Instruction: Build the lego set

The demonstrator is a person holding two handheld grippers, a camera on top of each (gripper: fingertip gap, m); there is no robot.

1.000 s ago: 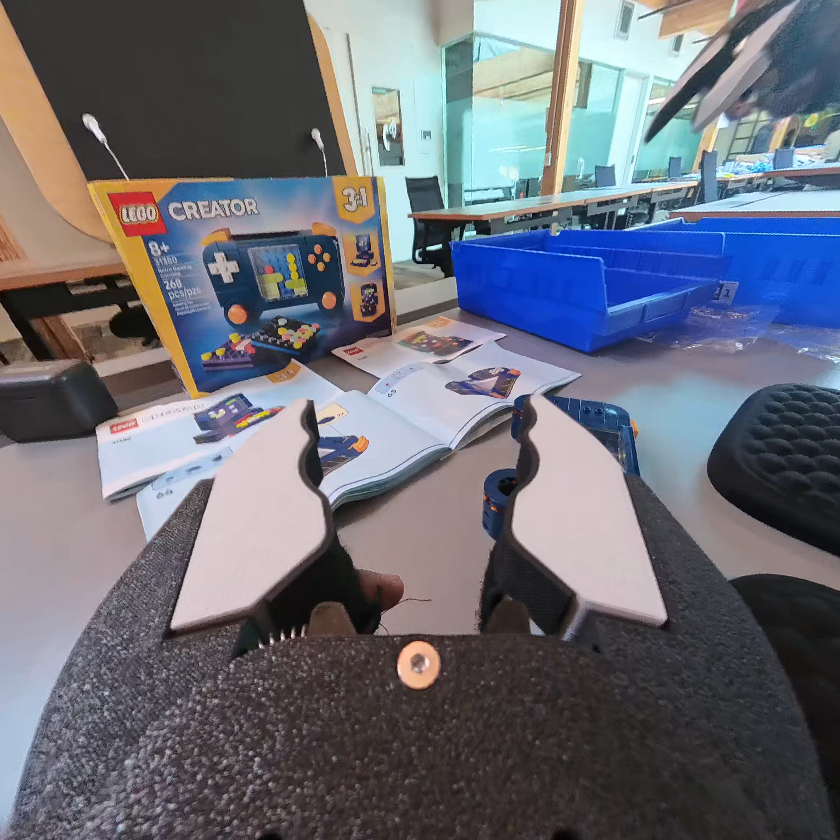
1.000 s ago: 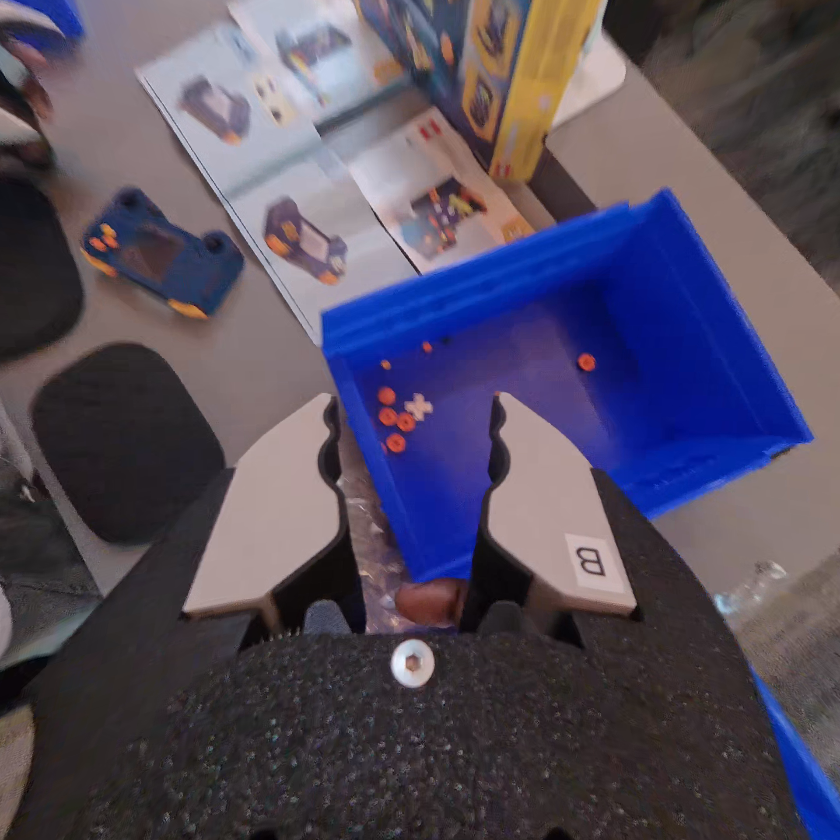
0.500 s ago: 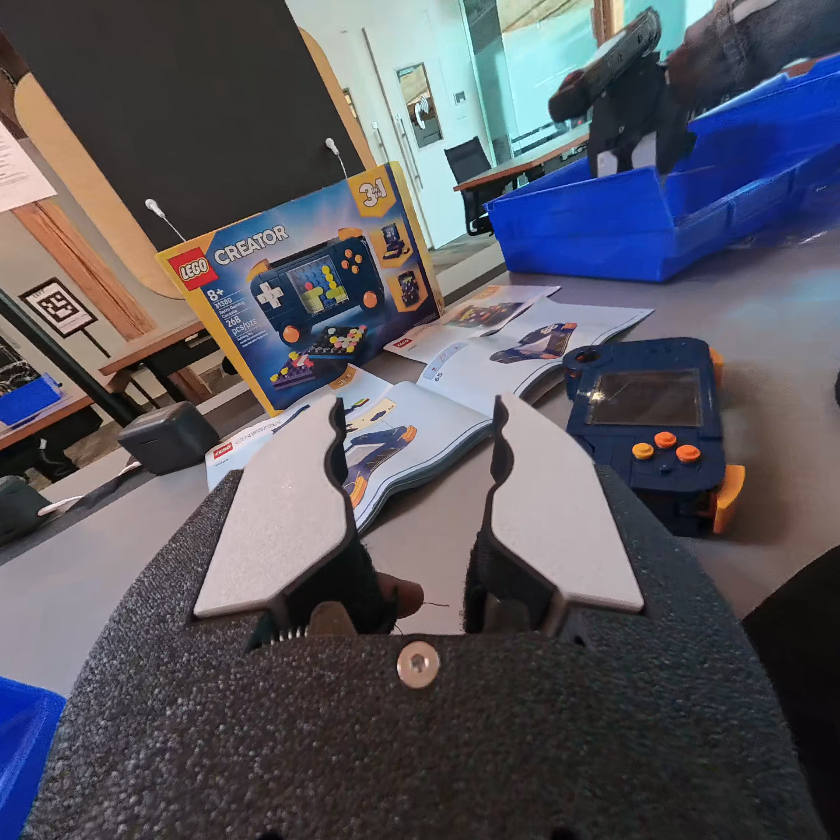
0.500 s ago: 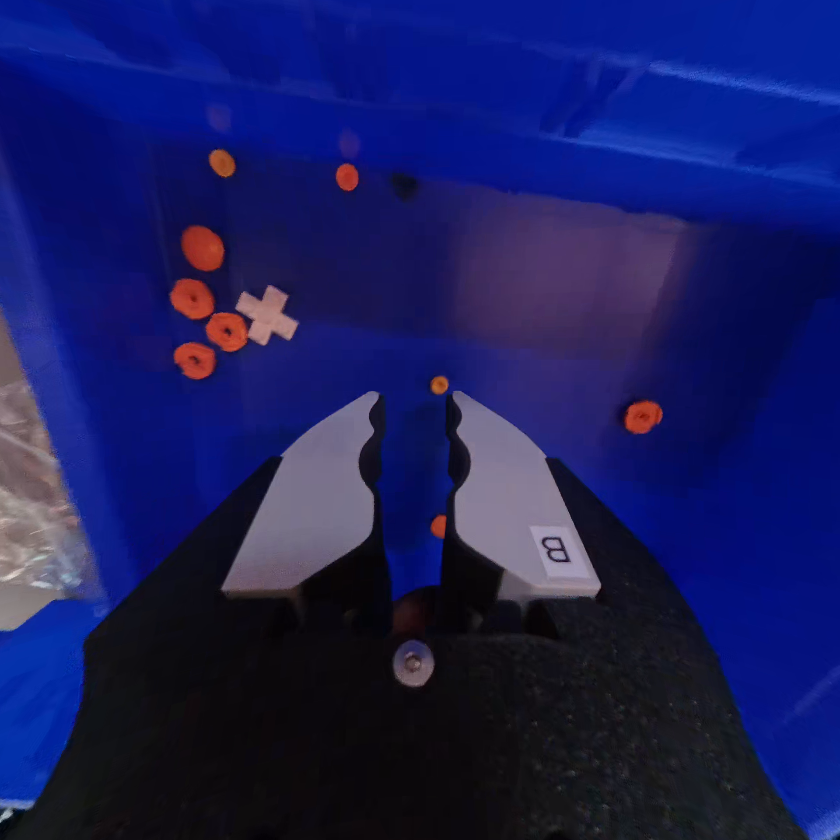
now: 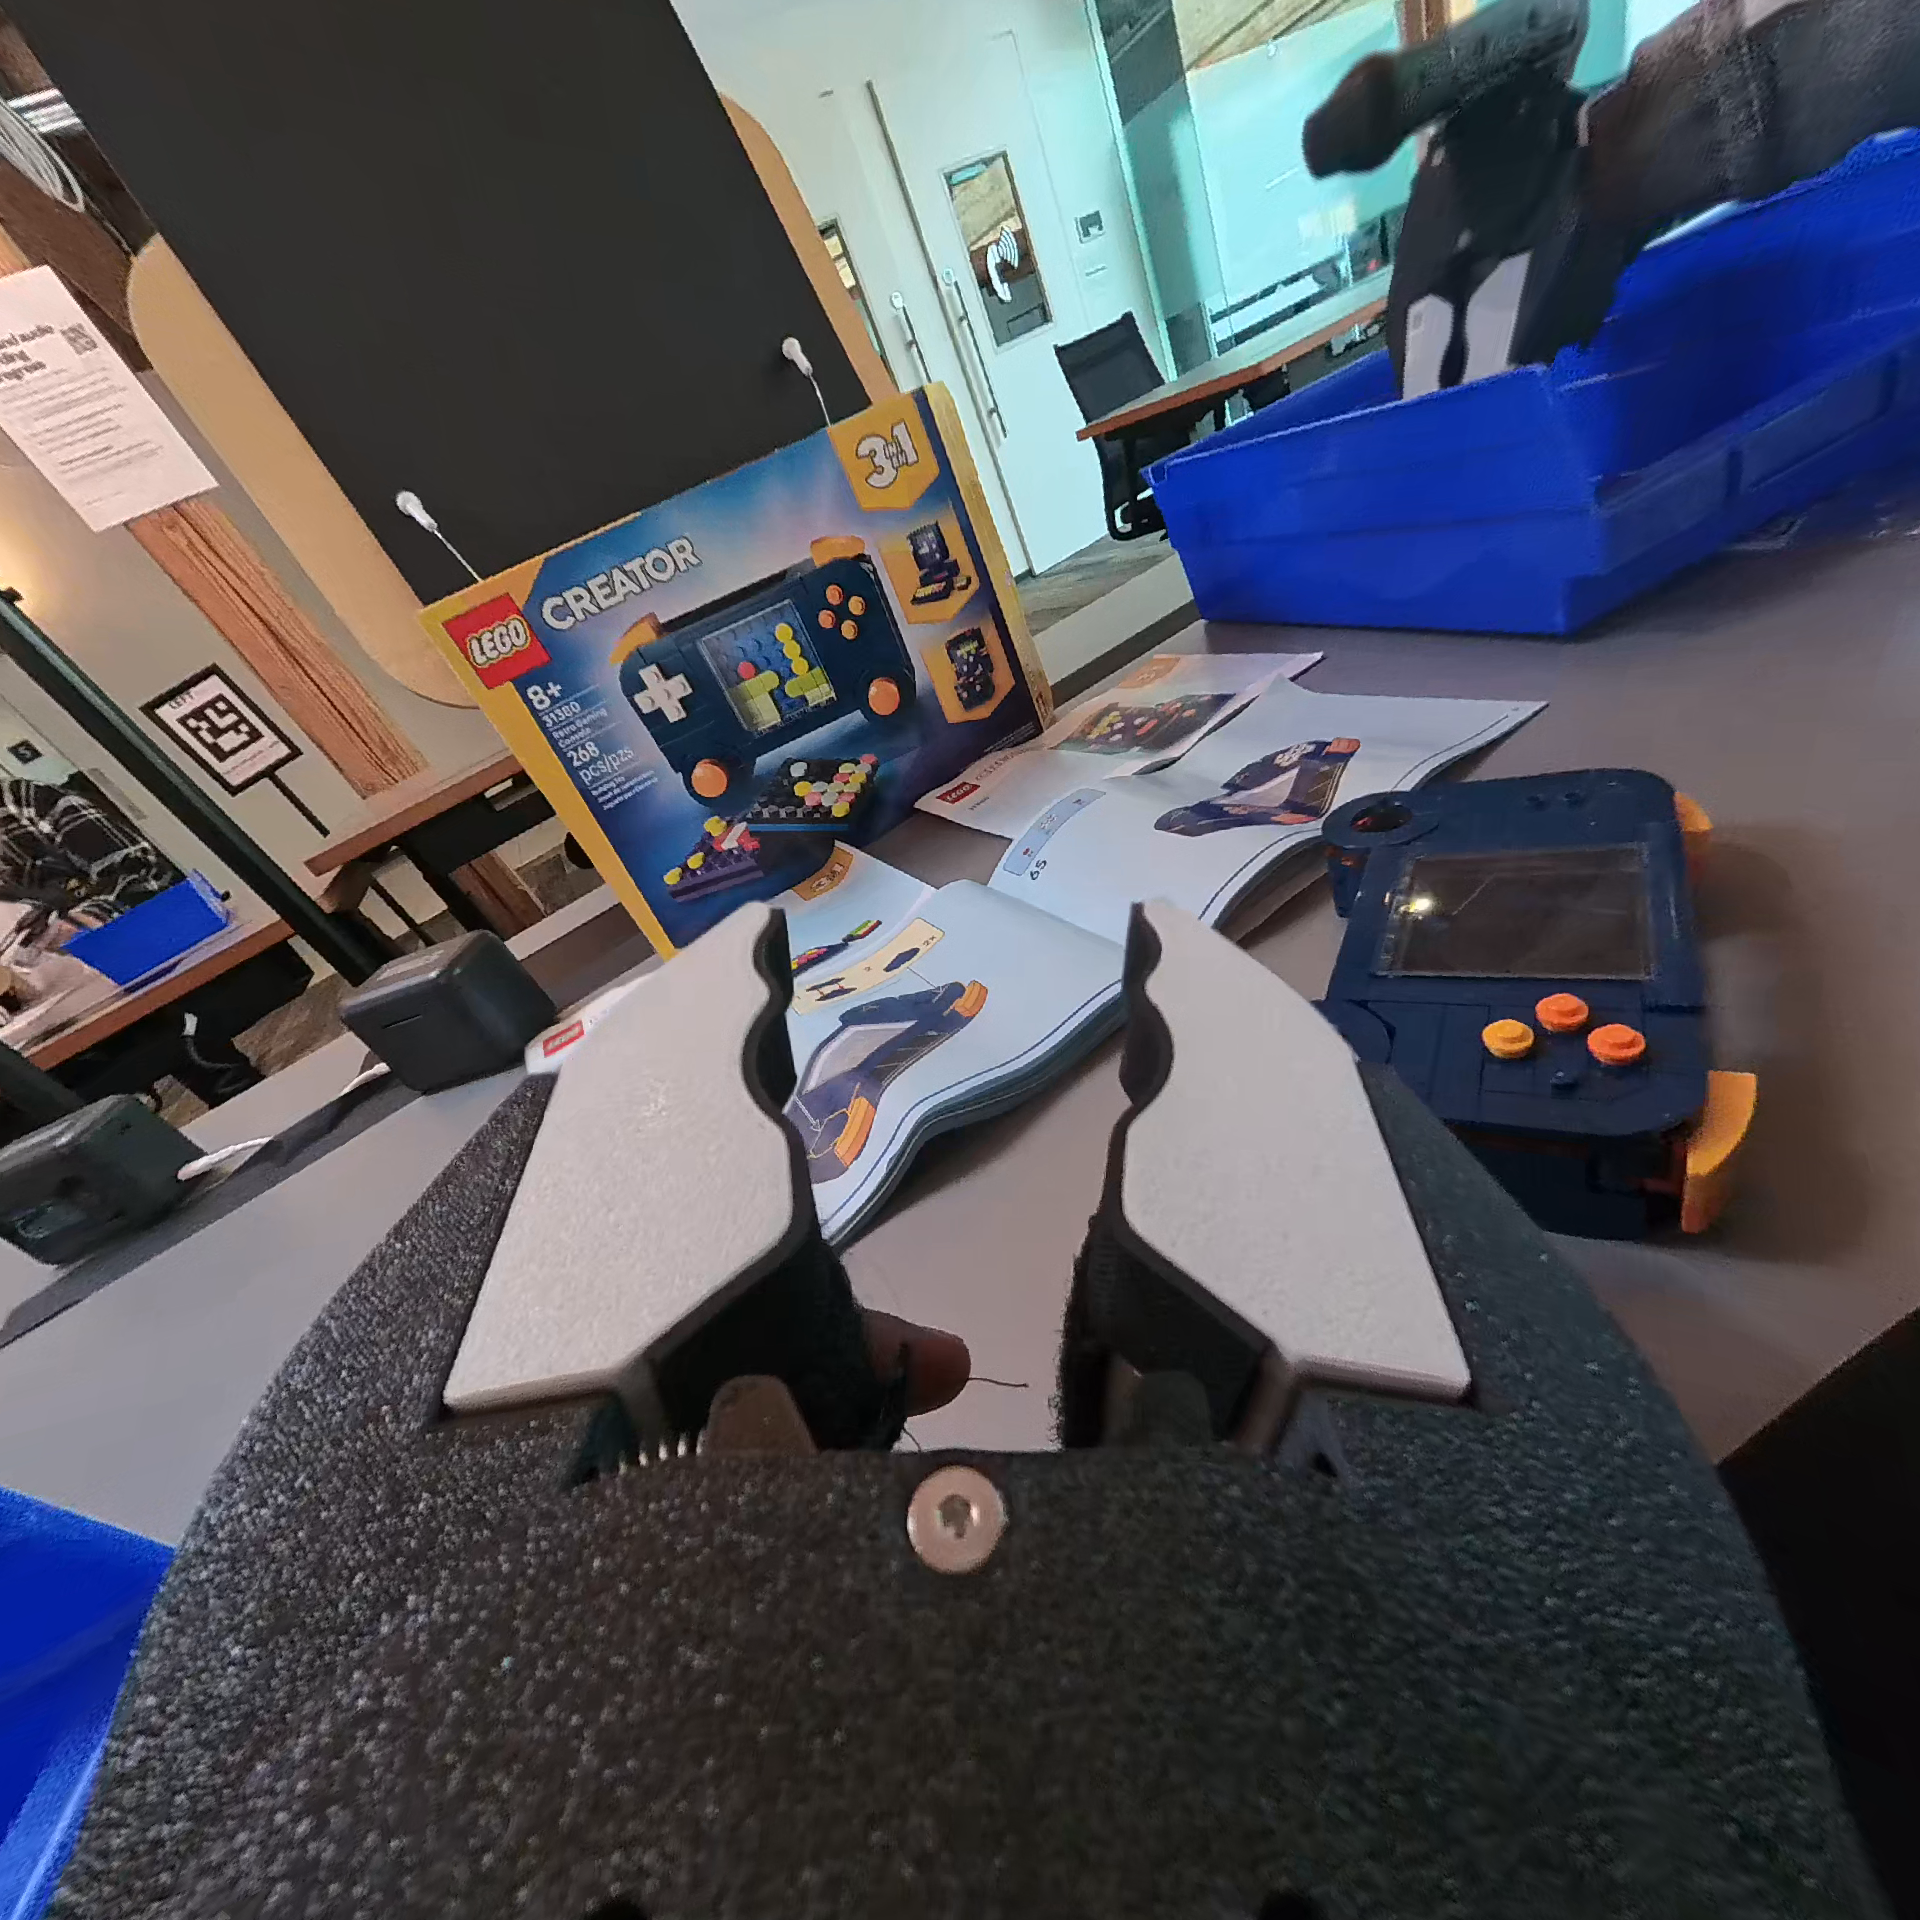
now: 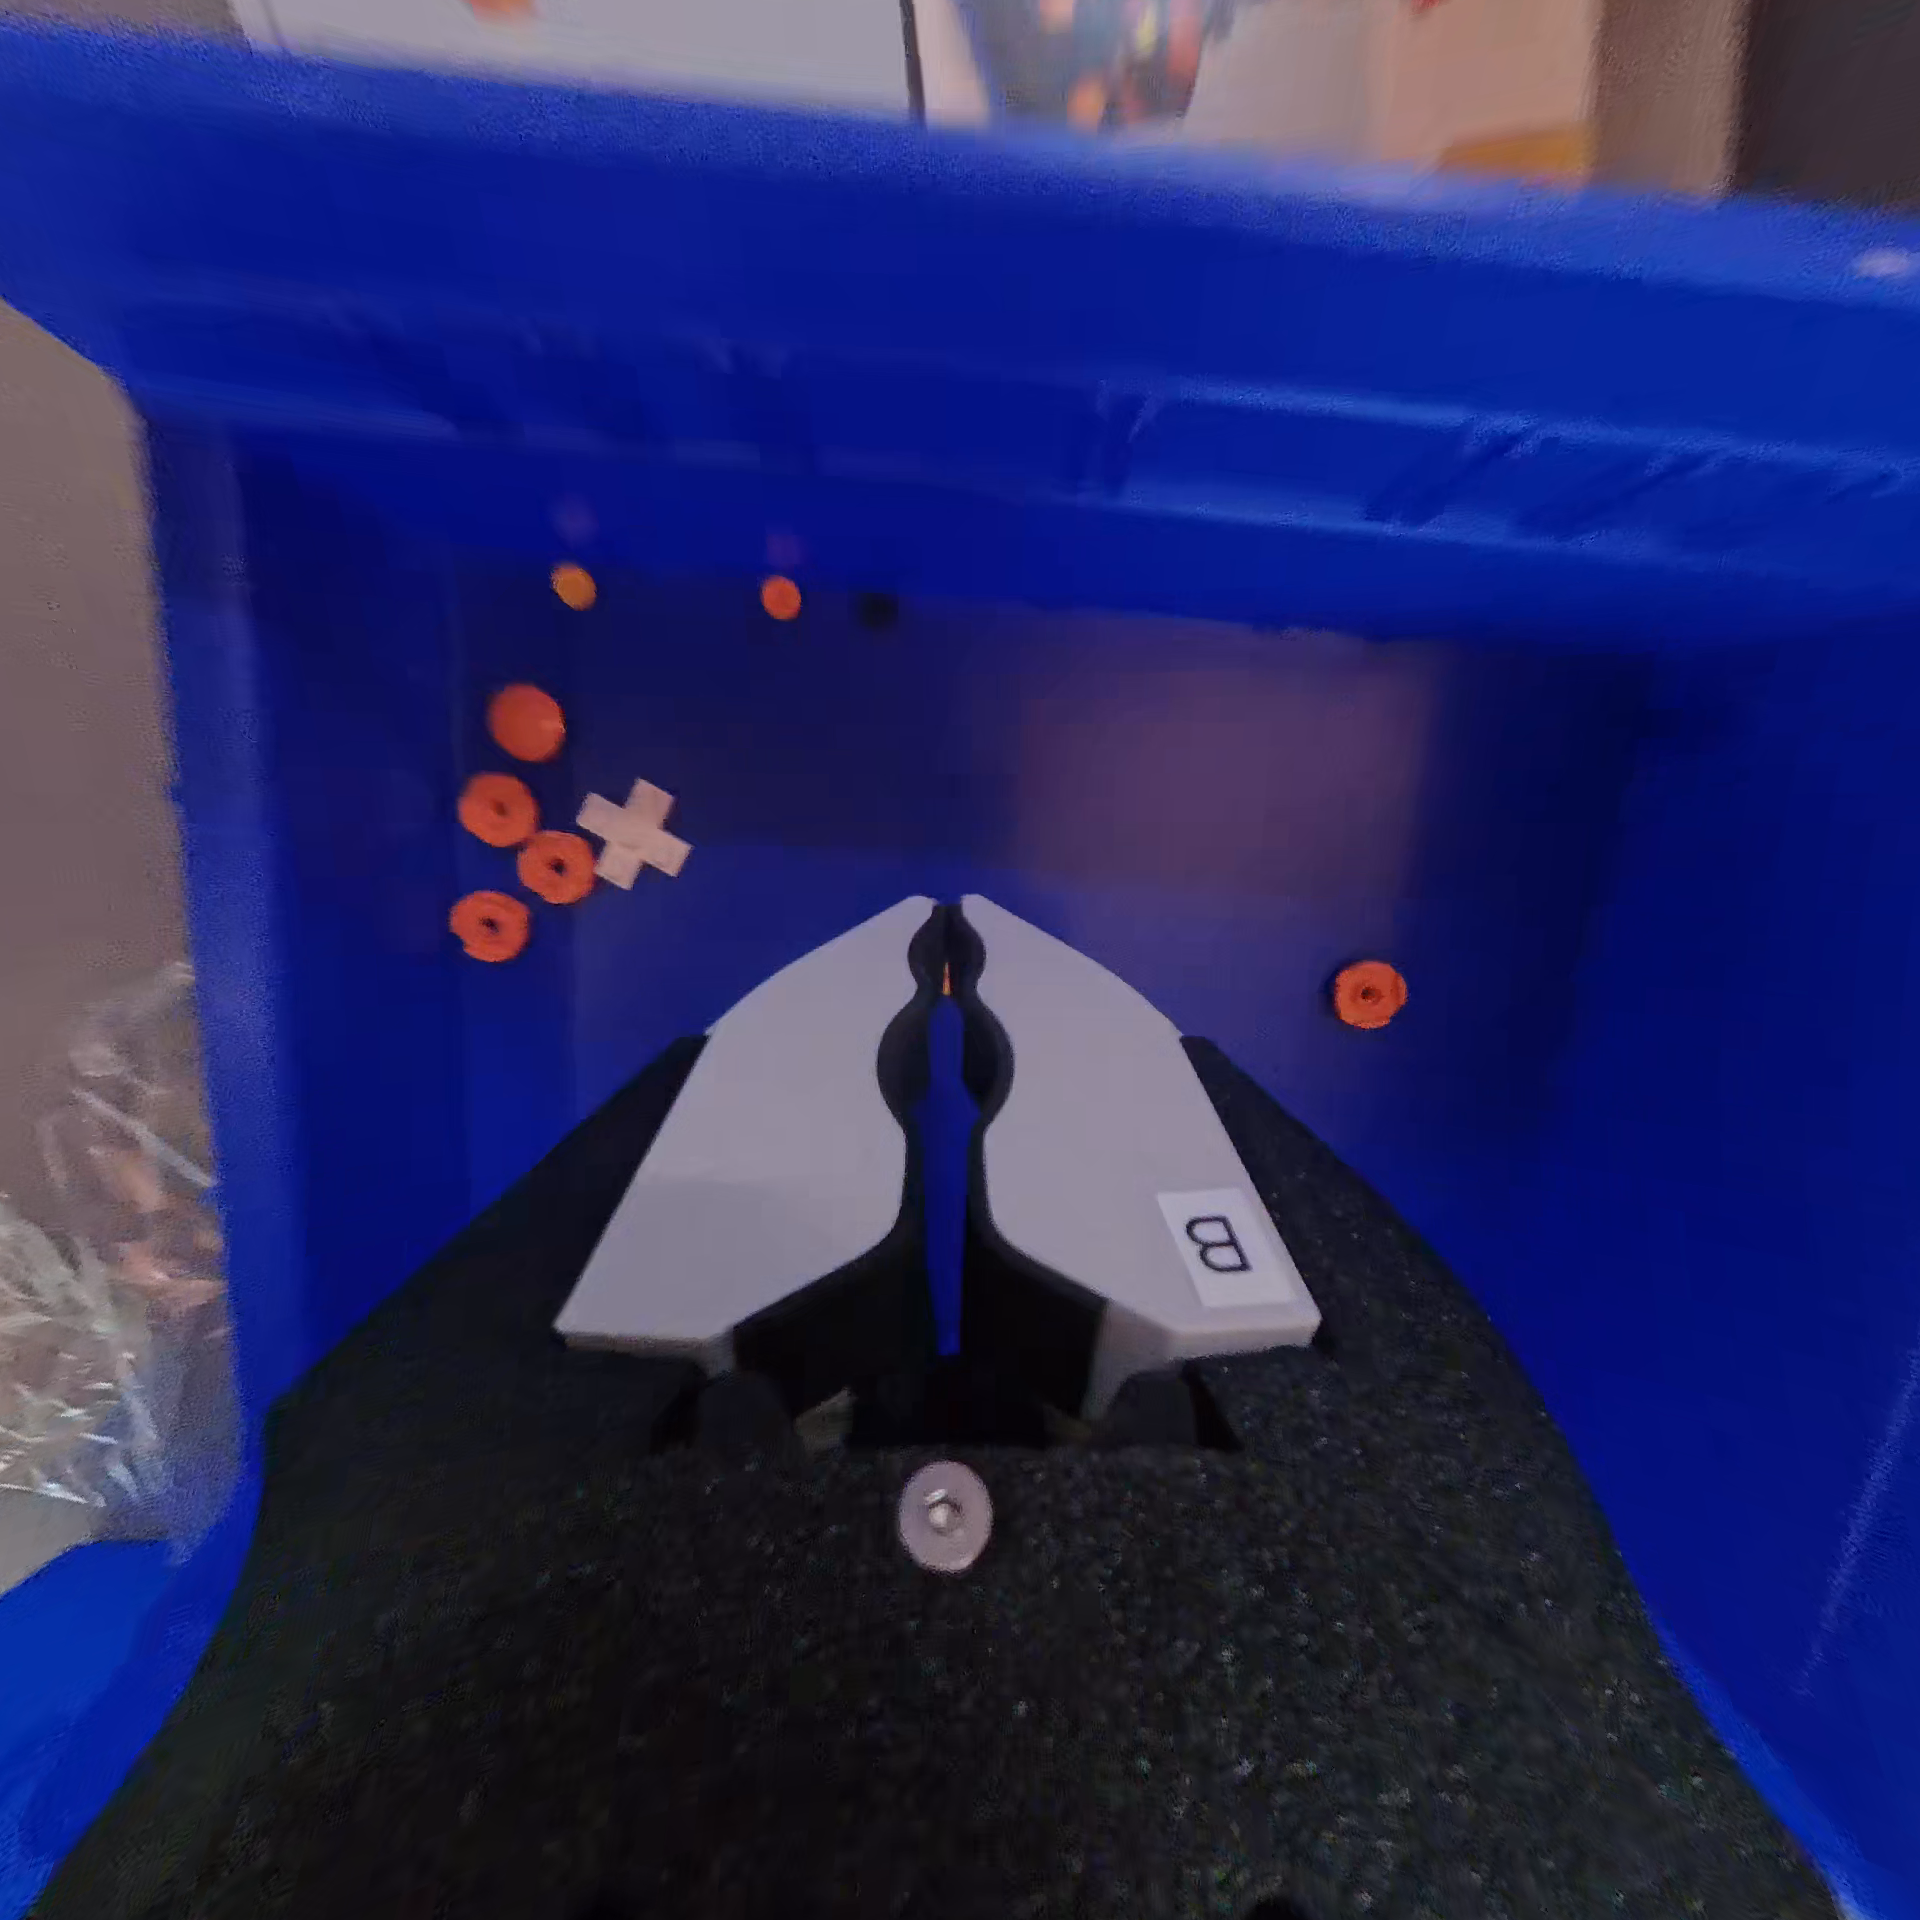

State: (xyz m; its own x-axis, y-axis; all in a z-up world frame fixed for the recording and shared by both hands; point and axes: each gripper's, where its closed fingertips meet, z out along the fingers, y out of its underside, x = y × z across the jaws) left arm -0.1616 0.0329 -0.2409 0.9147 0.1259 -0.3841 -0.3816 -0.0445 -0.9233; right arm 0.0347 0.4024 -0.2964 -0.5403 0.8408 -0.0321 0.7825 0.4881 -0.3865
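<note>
Right gripper [image 6: 948, 940] inside blue bin [image 6: 935, 312], jaws pinched on small orange piece [image 6: 947, 977] for console [image 5: 1527, 997]; left gripper [image 5: 951, 1023] open, empty.

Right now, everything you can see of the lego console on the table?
The console is a dark navy brick handheld lying flat, face up, on the grey table, right of the open left tongs, which don't touch it. It has a glossy dark screen, three orange round buttons below it, orange grips at the right corners, and an empty round socket at the top left. Its top left corner sits against or just over the open booklet; which is unclear. It looks unfinished.
</note>
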